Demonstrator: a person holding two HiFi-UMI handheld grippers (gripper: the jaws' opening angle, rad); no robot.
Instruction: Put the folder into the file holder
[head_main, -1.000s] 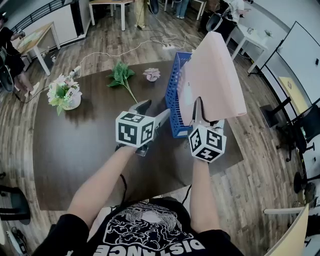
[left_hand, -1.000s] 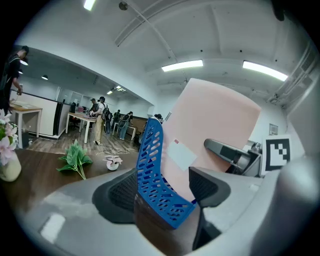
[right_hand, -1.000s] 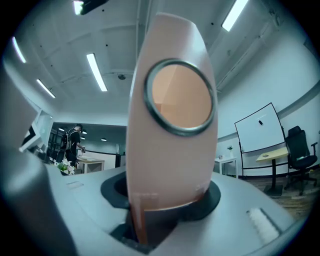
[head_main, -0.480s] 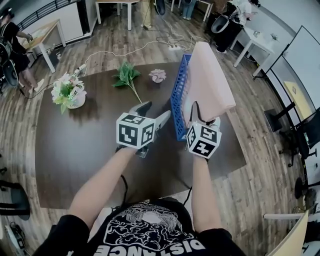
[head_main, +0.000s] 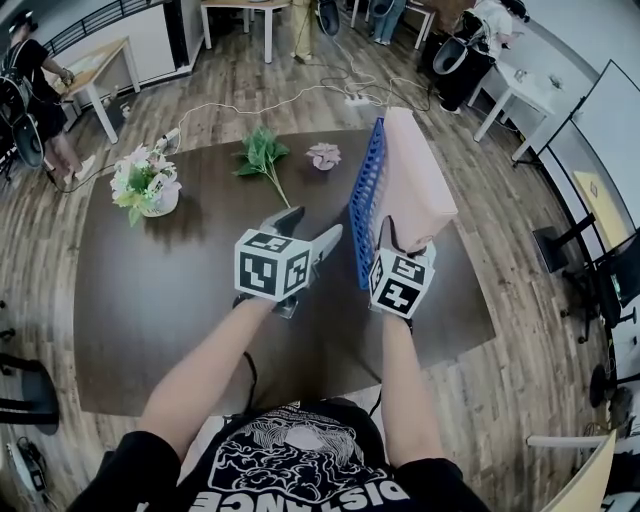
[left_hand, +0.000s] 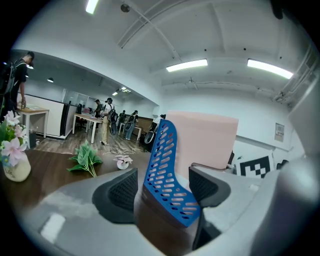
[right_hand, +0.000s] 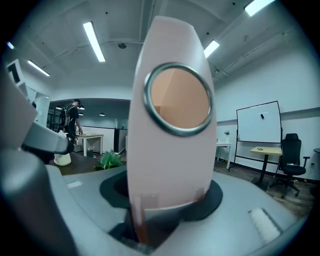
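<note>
Dark tabletop (head_main: 170, 290); right claw (right_hand: 162, 200), just easing wider, around pink folder (head_main: 420, 170)

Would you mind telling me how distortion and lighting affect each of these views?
Head view: fisheye bends the table edges. Left gripper view: dark round vignette, bright ceiling lights, blue file holder sharp. Right gripper view: the pink folder blocks the middle.
</note>
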